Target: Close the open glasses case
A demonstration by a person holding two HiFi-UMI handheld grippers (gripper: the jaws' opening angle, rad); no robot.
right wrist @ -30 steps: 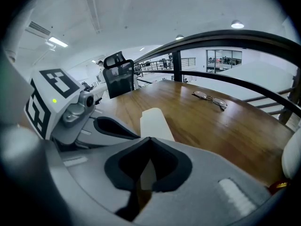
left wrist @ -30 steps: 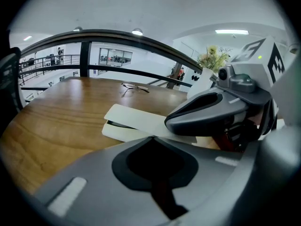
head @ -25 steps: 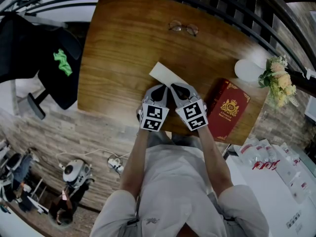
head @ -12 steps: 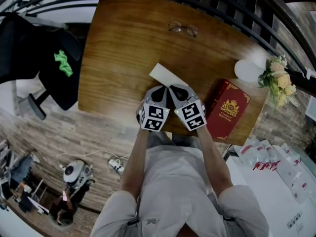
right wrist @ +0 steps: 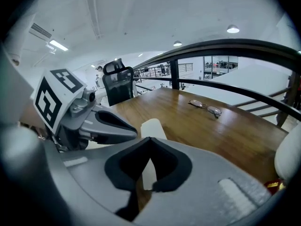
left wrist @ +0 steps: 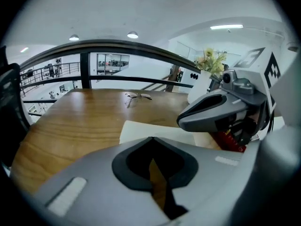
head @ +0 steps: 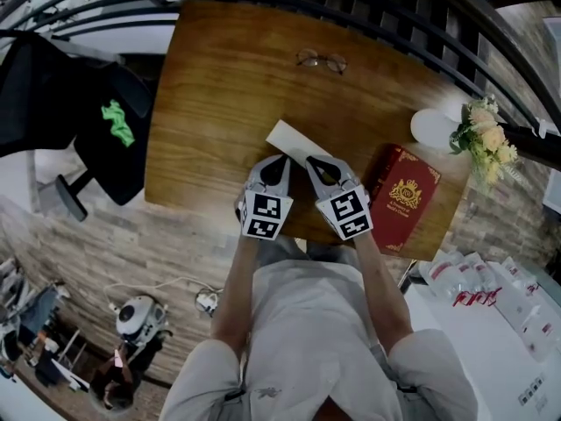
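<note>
Wooden table [head: 219,86] carries one white glasses case [head: 289,137], one pair of glasses [head: 321,60] and one red book [head: 405,191]. I see two grippers, left gripper [head: 283,160] and right gripper [head: 313,161], at the case's near edge, both with jaws together and holding nothing.

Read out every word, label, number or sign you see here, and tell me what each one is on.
No text here is legible.
Red book: a gold crest on the cover; any lettering is too small to read.
White packets: red print, too blurred to read.
Black garment: a green graphic, no letters made out.
Marker cubes: black-and-white square patterns, not words.
</note>
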